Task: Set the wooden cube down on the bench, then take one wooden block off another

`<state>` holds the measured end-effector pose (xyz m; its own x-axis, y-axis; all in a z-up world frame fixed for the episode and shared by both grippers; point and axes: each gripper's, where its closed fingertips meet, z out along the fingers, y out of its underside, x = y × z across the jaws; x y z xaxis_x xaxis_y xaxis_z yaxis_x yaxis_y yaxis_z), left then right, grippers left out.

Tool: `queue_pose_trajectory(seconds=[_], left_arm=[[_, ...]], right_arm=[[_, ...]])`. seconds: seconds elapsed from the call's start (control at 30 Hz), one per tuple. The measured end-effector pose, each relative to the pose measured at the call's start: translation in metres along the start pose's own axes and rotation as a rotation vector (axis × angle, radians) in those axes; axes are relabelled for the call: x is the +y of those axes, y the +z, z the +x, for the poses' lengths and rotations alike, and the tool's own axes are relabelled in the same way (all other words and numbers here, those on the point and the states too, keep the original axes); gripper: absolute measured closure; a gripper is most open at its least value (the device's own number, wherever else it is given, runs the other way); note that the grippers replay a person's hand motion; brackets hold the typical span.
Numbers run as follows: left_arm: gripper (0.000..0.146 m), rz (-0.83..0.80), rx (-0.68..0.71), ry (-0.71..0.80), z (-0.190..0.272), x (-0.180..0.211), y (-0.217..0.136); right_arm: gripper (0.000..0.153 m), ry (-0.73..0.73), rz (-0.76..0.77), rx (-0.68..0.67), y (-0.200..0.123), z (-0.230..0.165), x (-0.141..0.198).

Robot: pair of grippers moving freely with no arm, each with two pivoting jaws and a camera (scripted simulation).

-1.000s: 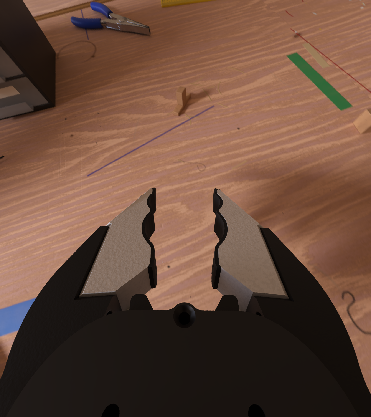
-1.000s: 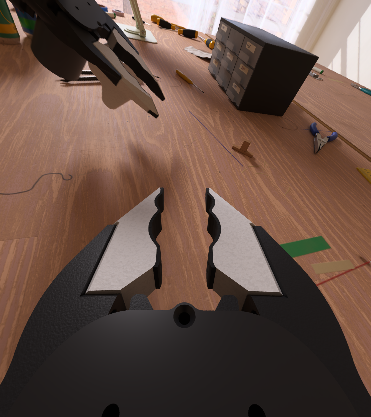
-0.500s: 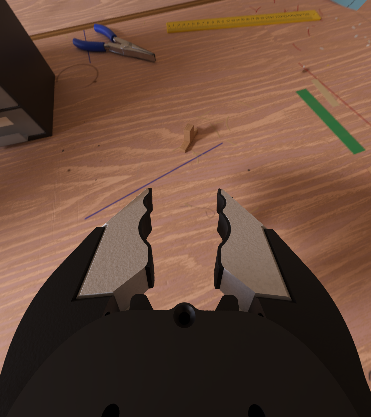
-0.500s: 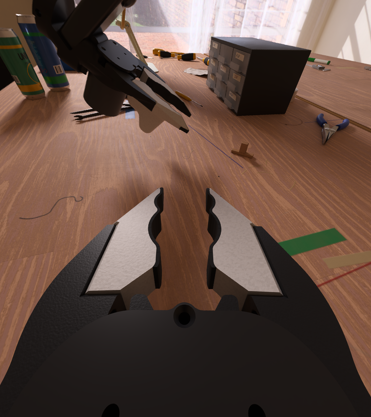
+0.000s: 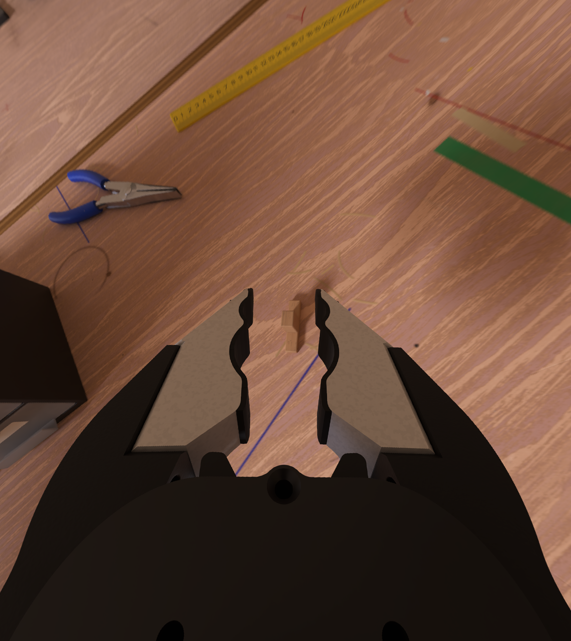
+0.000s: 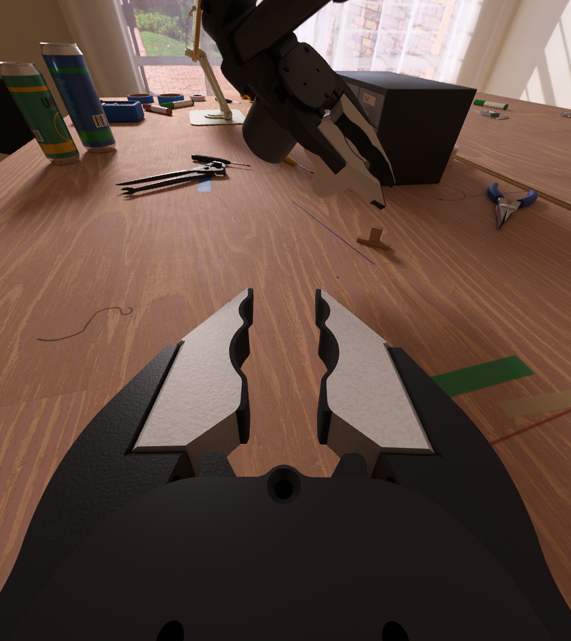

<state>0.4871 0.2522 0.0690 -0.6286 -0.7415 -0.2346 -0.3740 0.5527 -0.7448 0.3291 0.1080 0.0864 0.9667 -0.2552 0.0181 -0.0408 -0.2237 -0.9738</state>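
Fingers, left gripper (image 5: 283, 295): spread apart with nothing between them, held above the bench (image 5: 416, 347) and aimed down at the wooden blocks (image 5: 291, 326).
Fingers, right gripper (image 6: 283, 295): likewise parted and empty, low over bare bench well short of the blocks.
Wooden blocks: a small upright piece stands on a flat strip, the two touching; in the left wrist view they show in the gap between the fingertips, nearer the right one, beside a thin blue line (image 5: 277, 416).
Wooden cube: not visible in either view.
Left gripper from the right wrist view: hangs tilted above the blocks, its tips clear of them.
Drawer cabinet (image 5: 9, 347): black, left of the blocks.
Pliers (image 5: 110, 196): blue-handled, beyond the cabinet.
Ruler (image 5: 277, 59): yellow, farther out.
Green tape (image 5: 520, 185): flat strip, off to the right.
Cans (image 6: 58, 104): two, upright at the far left.
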Motion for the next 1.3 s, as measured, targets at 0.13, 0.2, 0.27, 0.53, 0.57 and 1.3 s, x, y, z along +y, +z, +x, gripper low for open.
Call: queue_pose_trajectory(seconds=[0.13,0.2,0.27,0.53,0.57,1.3], left_arm=[[0.111,-0.057,0.028,-0.008,0.001,0.017,0.006],[0.112,-0.054,0.064,-0.02,0.006,0.024,0.008],[0.112,-0.083,0.064,-0.004,0.007,0.032,0.012],[0.117,-0.107,0.052,0.02,0.003,0.042,0.022],[0.117,-0.105,0.054,0.008,0.001,0.042,0.023],[0.137,-0.04,0.153,-0.114,0.003,0.028,0.026]], right_arm=[[0.118,0.008,0.005,0.0,0.0,0.001,0.0],[0.119,0.011,0.005,-0.005,0.0,0.001,-0.001],[0.119,0.009,0.004,-0.008,0.001,0.001,-0.001],[0.12,0.008,0.013,-0.003,0.001,0.002,-0.002],[0.12,0.011,0.015,-0.003,0.0,0.002,-0.002],[0.122,-0.009,0.052,0.036,-0.003,0.005,-0.006]])
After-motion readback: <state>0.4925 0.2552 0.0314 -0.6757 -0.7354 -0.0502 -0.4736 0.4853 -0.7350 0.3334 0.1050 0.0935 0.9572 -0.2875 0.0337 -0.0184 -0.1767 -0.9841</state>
